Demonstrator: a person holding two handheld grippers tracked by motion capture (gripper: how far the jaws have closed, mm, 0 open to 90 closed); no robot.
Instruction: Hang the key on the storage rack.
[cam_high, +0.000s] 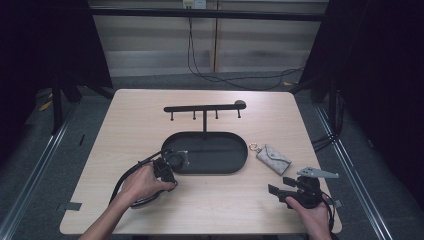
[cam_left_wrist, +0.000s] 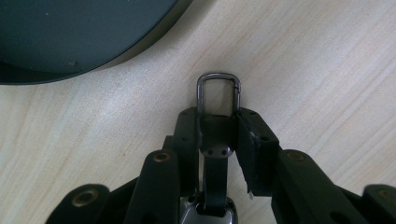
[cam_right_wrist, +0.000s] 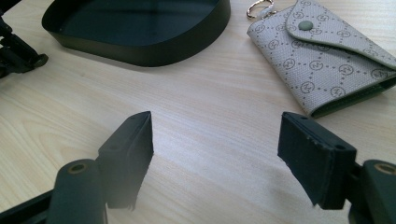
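The left hand-held gripper (cam_left_wrist: 218, 128) is clenched on a small black key fob with a dark strap and a rectangular metal loop (cam_left_wrist: 218, 93). In the left gripper view the two pads press on the strap from both sides, and the metal loop sticks out in front of the jaws, low over the light wooden surface (cam_left_wrist: 303, 60). The fob is just beside the rim of the black oval metal tray (cam_left_wrist: 70, 42), at its near left end.

I judge that this fob is light and small. The strap is probably soft and can bend, while the metal loop is stiff and smooth, so it may slip. The strap near the rivets is a good place to hold it, because the loop then remains free for one of the pegs of the black hanger rack (cam_high: 204, 107) above the tray.

The right hand-held gripper (cam_right_wrist: 217, 149) is released, with its jaws apart and nothing between them. The right gripper view shows the beige patterned key pouch (cam_right_wrist: 322, 51) with its snap button and gold ring clearly. The high view gives the whole layout but the fob is hidden there behind the left gripper.
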